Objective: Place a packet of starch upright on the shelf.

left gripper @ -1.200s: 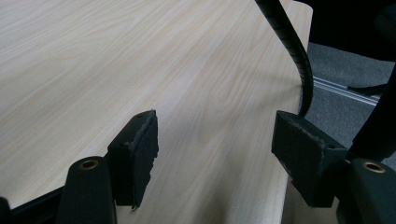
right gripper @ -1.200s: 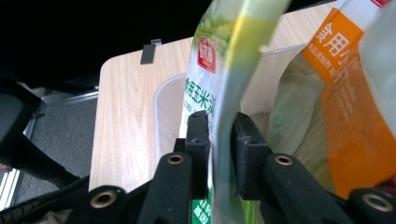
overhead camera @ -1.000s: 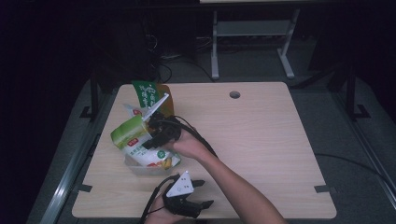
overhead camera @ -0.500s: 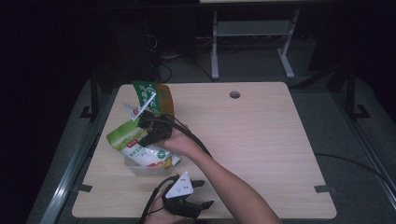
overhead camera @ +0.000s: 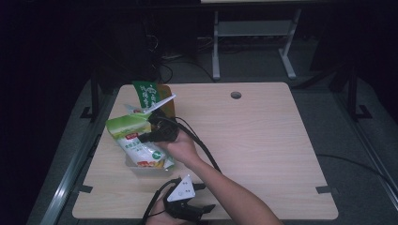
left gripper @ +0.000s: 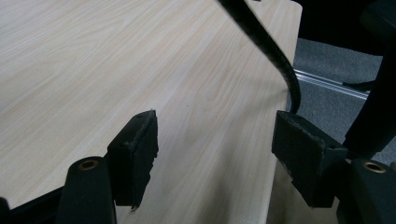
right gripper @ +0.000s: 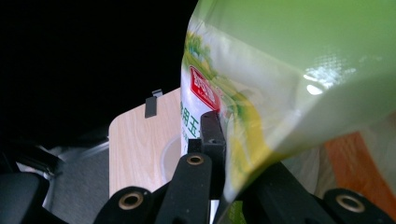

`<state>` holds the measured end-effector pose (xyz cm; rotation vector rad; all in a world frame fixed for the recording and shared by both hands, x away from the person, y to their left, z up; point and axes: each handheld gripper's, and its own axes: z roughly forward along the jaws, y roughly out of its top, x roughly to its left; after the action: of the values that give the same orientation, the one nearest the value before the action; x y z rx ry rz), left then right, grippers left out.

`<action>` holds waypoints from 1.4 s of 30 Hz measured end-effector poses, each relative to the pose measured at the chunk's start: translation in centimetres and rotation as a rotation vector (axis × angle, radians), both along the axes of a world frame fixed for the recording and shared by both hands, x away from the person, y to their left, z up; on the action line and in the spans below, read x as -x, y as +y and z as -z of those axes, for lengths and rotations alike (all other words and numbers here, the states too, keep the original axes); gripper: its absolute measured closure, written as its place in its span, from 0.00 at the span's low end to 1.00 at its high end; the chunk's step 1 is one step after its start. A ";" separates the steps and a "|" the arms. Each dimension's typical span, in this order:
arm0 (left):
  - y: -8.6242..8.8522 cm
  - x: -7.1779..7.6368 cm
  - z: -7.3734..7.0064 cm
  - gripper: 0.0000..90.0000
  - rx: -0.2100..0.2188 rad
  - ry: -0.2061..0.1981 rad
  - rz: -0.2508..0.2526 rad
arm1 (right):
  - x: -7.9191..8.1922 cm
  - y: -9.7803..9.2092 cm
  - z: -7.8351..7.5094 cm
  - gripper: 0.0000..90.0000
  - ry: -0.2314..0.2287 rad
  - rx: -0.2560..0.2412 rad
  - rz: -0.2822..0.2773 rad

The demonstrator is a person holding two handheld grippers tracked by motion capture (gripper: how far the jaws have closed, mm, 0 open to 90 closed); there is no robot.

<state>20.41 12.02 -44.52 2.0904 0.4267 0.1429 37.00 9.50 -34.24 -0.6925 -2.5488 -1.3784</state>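
At the far left of the bench (overhead camera: pixel 263 136) a green box (overhead camera: pixel 151 96) stands upright. Just near of it, the right tongs (overhead camera: pixel 149 129) are clamped on the upper edge of a green-and-white bag (overhead camera: pixel 138 145), seen pinched between the jaws in the right gripper view (right gripper: pixel 261 107). Over the last second the bag has swung from leaning against the box to hanging lower and nearer, its bottom at a clear tub (overhead camera: pixel 141 166). Judgement: it is being lifted clear of the box, perhaps for emptying. At the near edge, the left tongs (overhead camera: pixel 187 206) lie idle, jaws spread wide with nothing between them. Labels: a red brand patch (right gripper: pixel 204 86) with script too blurred to read.
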 end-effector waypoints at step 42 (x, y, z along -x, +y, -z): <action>-0.4 0.2 0.2 0.35 -0.011 -0.002 0.018 | 1.0 -3.3 5.4 0.88 -0.050 0.377 -0.176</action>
<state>20.19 11.57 -44.68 2.1041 0.4072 0.1370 35.98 6.22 -39.60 -0.4732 -2.8612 -0.8809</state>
